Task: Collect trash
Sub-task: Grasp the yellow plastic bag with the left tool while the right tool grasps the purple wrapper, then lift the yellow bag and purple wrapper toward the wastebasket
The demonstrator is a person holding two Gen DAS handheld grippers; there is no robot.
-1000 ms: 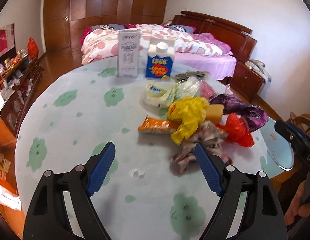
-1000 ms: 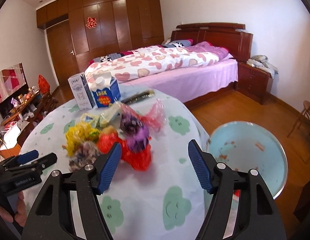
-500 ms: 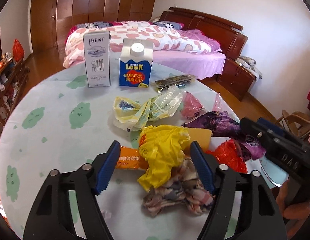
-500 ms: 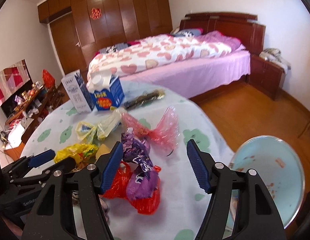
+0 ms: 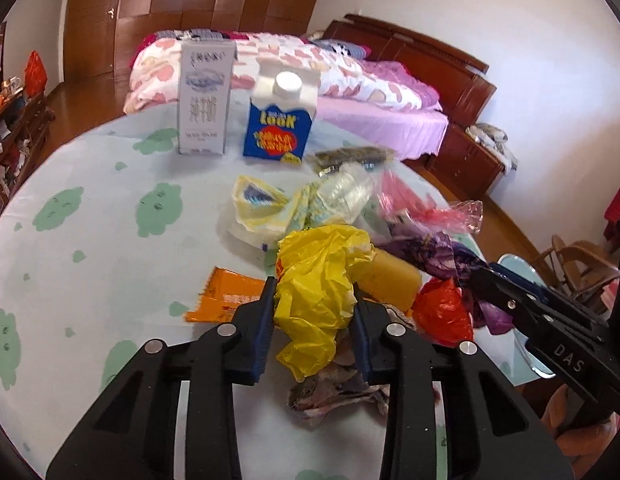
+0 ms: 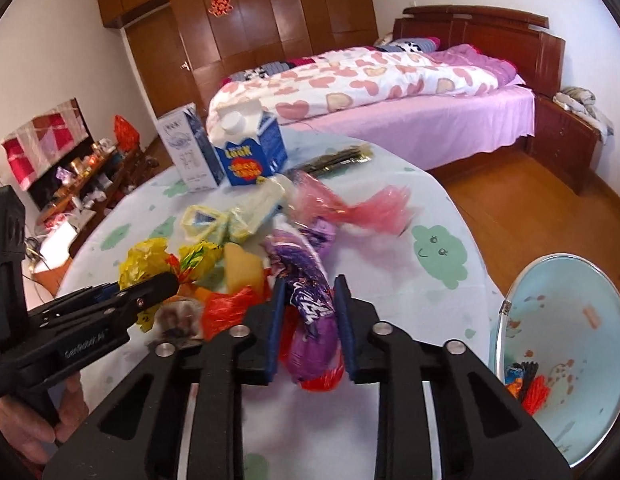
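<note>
Trash lies heaped on the desk (image 5: 90, 240). Left claw (image 5: 314, 300) is closing, its pads already pressing a crumpled yellow bag (image 5: 322, 276) atop the pile. Right claw (image 6: 310, 300) is clamped narrow on a purple wrapper (image 6: 310, 304) beside a red bag (image 6: 226, 308). A pale blue bin (image 6: 570, 320) sits off the desk's right edge.

Left gripper (image 5: 314, 304) jaws closing; right gripper (image 6: 310, 312) jaws clamped, both angled down.
</note>
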